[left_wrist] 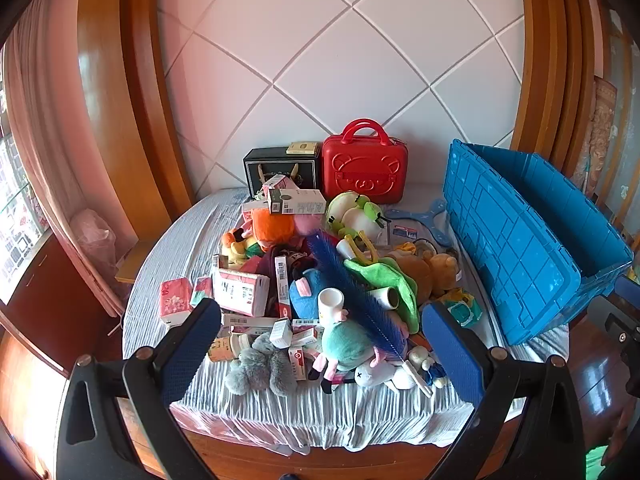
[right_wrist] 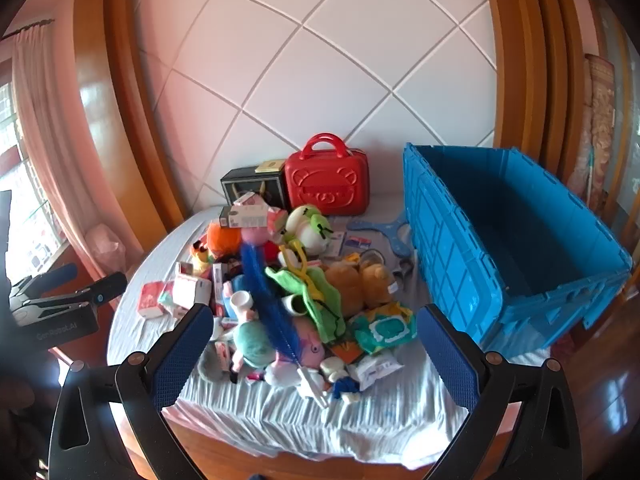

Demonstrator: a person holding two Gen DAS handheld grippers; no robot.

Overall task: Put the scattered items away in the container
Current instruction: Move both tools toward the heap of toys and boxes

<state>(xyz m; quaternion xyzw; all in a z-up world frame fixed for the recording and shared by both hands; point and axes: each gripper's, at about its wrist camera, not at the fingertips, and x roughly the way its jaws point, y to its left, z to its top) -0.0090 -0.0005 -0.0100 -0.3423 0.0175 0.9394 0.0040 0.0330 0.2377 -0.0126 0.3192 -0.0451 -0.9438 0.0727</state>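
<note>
A heap of scattered items lies on a bed with a pale striped sheet (left_wrist: 280, 416). It includes a long blue bristle brush (left_wrist: 356, 292) (right_wrist: 268, 300), a teal plush (left_wrist: 348, 344), a grey plush (left_wrist: 260, 368), a brown bear (left_wrist: 432, 272) and a pink tissue pack (left_wrist: 174, 296). Small cartons and a wipes pack (right_wrist: 388, 330) are in it too. To the heap's right stands a big blue crate (left_wrist: 520, 248) (right_wrist: 500, 240), its visible inside bare. My left gripper (left_wrist: 320, 308) (right_wrist: 94, 278) hangs open over the bed's near edge. My right gripper (right_wrist: 314, 313) is open too, nothing between its fingers.
A red bear-faced case (left_wrist: 364, 168) and a black box (left_wrist: 280, 168) stand against the padded white headboard behind the heap. A blue three-armed flat piece (left_wrist: 424, 216) lies beside the crate. Curtains and a window are at the left. Wooden frame edges the bed's front.
</note>
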